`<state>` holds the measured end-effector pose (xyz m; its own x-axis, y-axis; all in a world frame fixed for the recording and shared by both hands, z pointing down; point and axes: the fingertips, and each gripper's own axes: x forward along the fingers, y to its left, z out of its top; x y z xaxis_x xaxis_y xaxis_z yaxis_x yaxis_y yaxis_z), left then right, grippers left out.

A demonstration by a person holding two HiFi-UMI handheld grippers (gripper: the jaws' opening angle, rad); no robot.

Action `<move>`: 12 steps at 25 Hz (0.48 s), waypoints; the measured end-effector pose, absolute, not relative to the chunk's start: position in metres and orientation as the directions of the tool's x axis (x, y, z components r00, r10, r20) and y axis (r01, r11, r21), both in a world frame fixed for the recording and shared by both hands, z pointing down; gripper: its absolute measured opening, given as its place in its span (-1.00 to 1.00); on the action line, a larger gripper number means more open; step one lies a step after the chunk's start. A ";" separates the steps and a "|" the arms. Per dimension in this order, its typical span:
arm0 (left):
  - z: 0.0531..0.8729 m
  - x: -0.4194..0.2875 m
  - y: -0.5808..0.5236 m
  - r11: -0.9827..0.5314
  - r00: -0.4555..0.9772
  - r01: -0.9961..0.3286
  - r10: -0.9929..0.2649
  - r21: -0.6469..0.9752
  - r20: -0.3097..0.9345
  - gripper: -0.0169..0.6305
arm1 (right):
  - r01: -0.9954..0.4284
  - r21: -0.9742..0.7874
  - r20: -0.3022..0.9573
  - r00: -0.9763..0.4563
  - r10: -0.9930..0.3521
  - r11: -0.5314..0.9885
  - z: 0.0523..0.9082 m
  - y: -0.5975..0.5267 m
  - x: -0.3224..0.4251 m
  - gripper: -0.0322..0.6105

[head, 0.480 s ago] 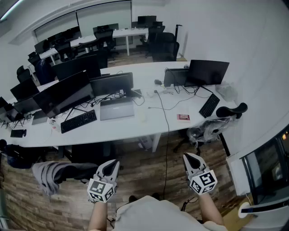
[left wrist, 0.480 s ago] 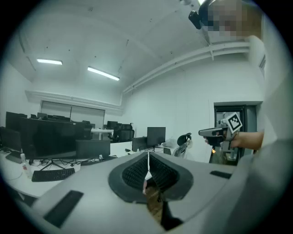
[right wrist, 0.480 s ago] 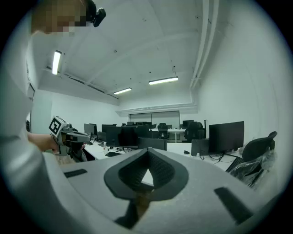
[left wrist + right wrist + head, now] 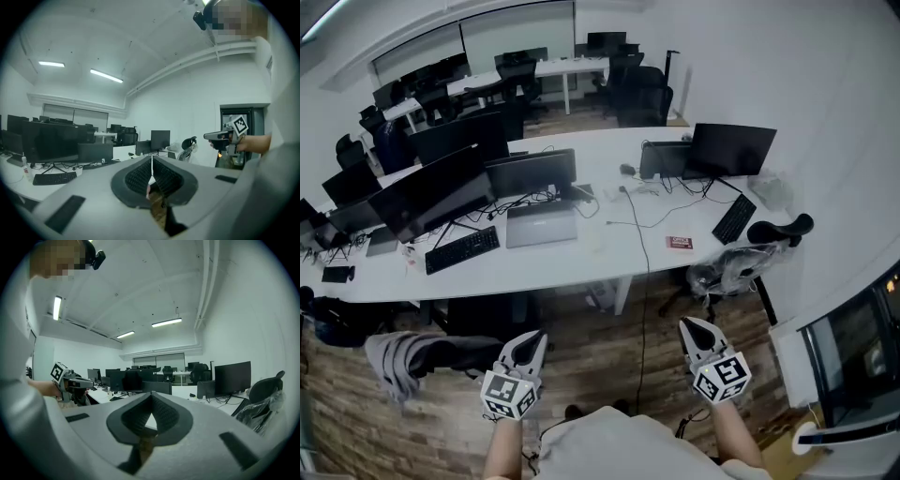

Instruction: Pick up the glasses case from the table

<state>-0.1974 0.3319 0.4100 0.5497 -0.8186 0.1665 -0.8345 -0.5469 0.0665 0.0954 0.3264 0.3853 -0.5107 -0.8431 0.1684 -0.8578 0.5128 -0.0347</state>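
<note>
Left gripper point(image 4: 533, 341): held low, just ahead of the person's body and over the wooden floor point(image 4: 600, 361), pointing toward the desk. In its own view the ribbed pads point(image 4: 137, 176) are closed tip to tip with nothing between them.
Right gripper point(image 4: 695, 326): level with the other one and well apart from it, on the same heading. Its pads point(image 4: 165, 416) meet at the tips, leaving only a small triangular gap lower down, and nothing is clamped.
Grey cloth point(image 4: 397, 362): draped over a dark seat, left of the left-hand tool.
Office chair point(image 4: 742, 263): beyond the right-hand tool at the desk's right end, wrapped in clear plastic.
White desk point(image 4: 581, 261): long and curved, running across the room beyond both tools.
Glasses case point(image 4: 680, 243): probably the small flat reddish thing lying on the desk's near right part, though it is too small to be sure. It is well apart from both tools, between the cable and the right keyboard.
Black cable point(image 4: 643, 251): crosses the desktop and drops over the near edge to the floor.
Left keyboard point(image 4: 462, 251): near the front edge, beside the laptop.
Laptop point(image 4: 542, 228): silver-grey, just in front of a monitor.
Right keyboard point(image 4: 735, 218): angled, below the right monitor point(image 4: 733, 150).
Dark monitors point(image 4: 530, 172): in a row along the desk's far side.
Far desks point(image 4: 567, 67): at the back wall, with black chairs around them.
</note>
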 end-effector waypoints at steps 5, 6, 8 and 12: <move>0.409 -0.187 0.334 -0.534 0.537 -0.842 -0.824 0.069 0.179 -0.91 | -0.853 -0.037 0.176 -0.518 -0.837 0.520 0.387 0.326 0.106 -0.91; 0.409 -0.183 0.335 -0.530 0.533 -0.845 -0.826 0.069 0.181 -0.91 | -0.851 -0.039 0.177 -0.521 -0.835 0.523 0.388 0.325 0.109 -0.91; 0.413 -0.178 0.336 -0.527 0.530 -0.847 -0.829 0.068 0.178 -0.91 | -0.847 -0.044 0.182 -0.529 -0.829 0.530 0.391 0.324 0.116 -0.91; 0.418 -0.164 0.340 -0.515 0.518 -0.855 -0.837 0.068 0.177 -0.91 | -0.840 -0.052 0.191 -0.540 -0.820 0.541 0.397 0.322 0.128 -0.91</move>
<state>-0.1638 0.3399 0.4183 0.5181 -0.8367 0.1775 -0.8546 -0.5148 0.0678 0.1284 0.3219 0.3973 -0.5398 -0.8197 0.1915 -0.8396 0.5407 -0.0521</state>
